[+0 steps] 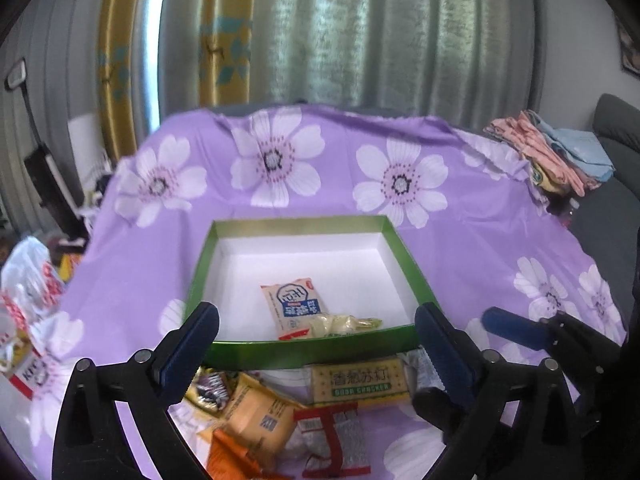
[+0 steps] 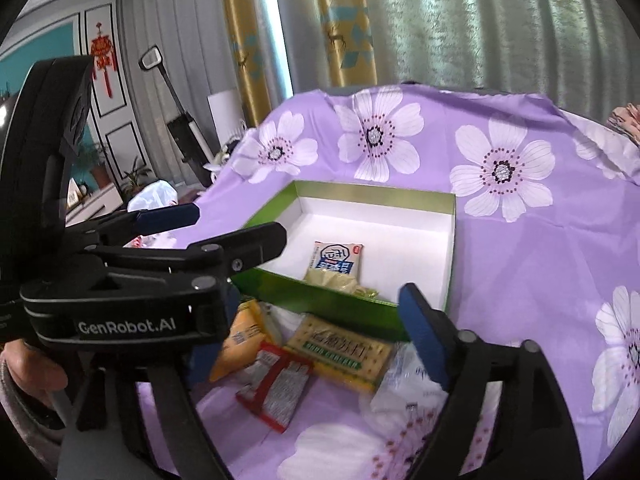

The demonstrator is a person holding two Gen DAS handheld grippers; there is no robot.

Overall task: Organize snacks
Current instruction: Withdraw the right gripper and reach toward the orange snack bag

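A green box (image 1: 304,354) with a white inside stands on the purple flowered cloth. In it lie a beige and blue snack packet (image 1: 290,300) and a pale yellow wrapped sweet (image 1: 344,324). My left gripper (image 1: 318,336) hangs open above the box's near wall, nothing between its fingers. In front of the box lie a soda cracker pack (image 1: 360,382), an orange packet (image 1: 260,412) and a red and silver packet (image 1: 336,440). My right gripper (image 2: 320,304) is open and empty over the same loose snacks (image 2: 344,350), just right of the left gripper (image 2: 240,222).
Folded cloths (image 1: 556,152) are stacked at the table's far right corner, beside a grey sofa (image 1: 616,128). White printed bags (image 1: 32,292) sit off the left edge. Curtains hang behind the table. A hand (image 2: 32,368) shows at the lower left.
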